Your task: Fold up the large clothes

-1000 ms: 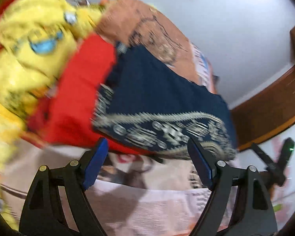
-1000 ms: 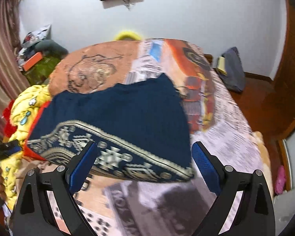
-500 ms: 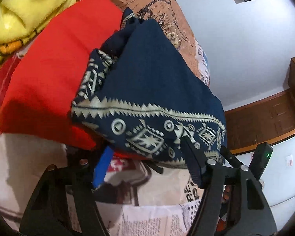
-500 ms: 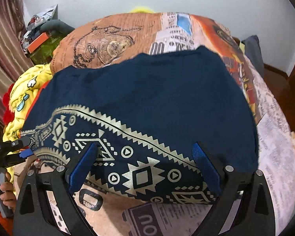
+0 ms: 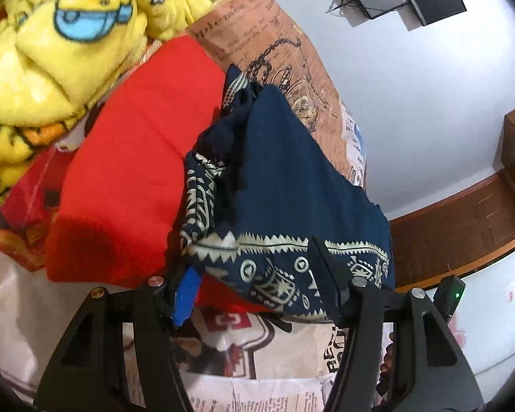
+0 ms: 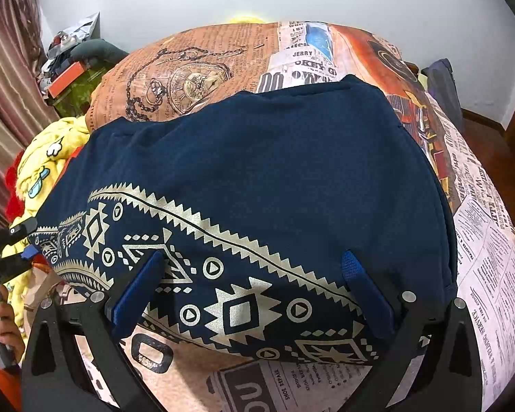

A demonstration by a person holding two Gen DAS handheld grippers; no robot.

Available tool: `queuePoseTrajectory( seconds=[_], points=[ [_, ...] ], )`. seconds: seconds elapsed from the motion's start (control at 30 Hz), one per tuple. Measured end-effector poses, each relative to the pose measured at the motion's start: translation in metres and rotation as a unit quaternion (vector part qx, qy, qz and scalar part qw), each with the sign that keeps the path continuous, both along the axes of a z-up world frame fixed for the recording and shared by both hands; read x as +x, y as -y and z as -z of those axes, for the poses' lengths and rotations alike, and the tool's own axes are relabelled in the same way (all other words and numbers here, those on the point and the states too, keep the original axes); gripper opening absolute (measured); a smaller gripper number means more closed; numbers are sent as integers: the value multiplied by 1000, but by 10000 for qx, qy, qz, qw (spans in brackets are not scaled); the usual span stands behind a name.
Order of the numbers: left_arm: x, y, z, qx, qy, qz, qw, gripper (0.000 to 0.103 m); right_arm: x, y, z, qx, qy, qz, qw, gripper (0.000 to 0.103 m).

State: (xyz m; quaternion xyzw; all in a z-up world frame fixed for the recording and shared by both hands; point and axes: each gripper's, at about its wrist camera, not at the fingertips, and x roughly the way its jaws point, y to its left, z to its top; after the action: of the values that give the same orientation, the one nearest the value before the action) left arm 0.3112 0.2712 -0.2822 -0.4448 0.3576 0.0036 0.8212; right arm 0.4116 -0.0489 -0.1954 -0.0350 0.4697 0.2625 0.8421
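Trouble, seen through the left wrist view, sits at the bunched near corner of the navy garment (image 5: 285,178); the left gripper (image 5: 254,285) has just been closing, and its jaws stand at a middling gap with the gold-patterned hem (image 5: 281,267) between them; whether the pads truly press the cloth I cannot tell, since the blue pad lies partly under the fold; the garment rests on the printed bedspread (image 5: 285,350), its left edge lapping over a red cloth (image 5: 130,178) beside a yellow plush blanket (image 5: 61,51); my judgement is that a grab here could pinch the red cloth along with the navy layers, or catch only the top layer, so the fold would drag askew and the rumpled corner would worsen.

Risk in the right wrist view is of another kind; the right gripper (image 6: 254,295) has just been opening and its jaws stand wide, hovering over the hem with nothing gripped; the navy garment (image 6: 274,178) spreads broad and fairly smooth across the newspaper-print bedspread (image 6: 480,257), its patterned border (image 6: 223,274) nearest the camera; at the far left a hand (image 6: 3,322) holds the other tool at the corner; I judge that if this wide claw closes flat on the top surface instead of the edge, it may gather a pleat or snag the bedspread beneath; uneven pulls between the two sides would skew the fold.
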Motion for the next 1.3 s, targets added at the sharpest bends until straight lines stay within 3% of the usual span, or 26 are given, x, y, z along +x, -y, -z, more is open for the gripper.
queuePoseTrajectory(
  seconds=[0.1,0.2,0.43,0.47,0.53,0.6,0.73,1.0,1.17,1.3],
  points=[
    [13,0,14,-89,-148,-2,9998,59,0,0,0,-3,-1,5,10000,103],
    [24,6,20,-190,19,26,9998,59,0,1,0,-1,6,-4,10000,103],
    [66,10,21,-26,-117,-370,9992,58,-1,1,0,-17,-22,-2,10000,103],
    [69,10,19,50,-158,-456,9988,55,0,1,0,-34,-40,-3,10000,103],
    [75,10,14,303,-295,-667,9969,32,2,0,-1,-90,-113,-4,9999,103],
    [77,9,9,403,-255,-736,9961,23,3,-3,-5,-163,-186,-24,9997,103],
    [74,14,-23,827,59,-900,9925,18,4,-8,-24,-54,-115,-64,9999,103],
    [56,27,-105,1441,891,-1076,9797,17,8,-47,-56,-2,562,-160,9983,103],
    [61,38,-124,1901,832,-946,9736,17,14,-86,-30,-318,453,-430,9975,103],
    [67,50,-117,2021,649,-723,9745,17,13,-102,5,-480,134,-643,9967,103]
  ],
)
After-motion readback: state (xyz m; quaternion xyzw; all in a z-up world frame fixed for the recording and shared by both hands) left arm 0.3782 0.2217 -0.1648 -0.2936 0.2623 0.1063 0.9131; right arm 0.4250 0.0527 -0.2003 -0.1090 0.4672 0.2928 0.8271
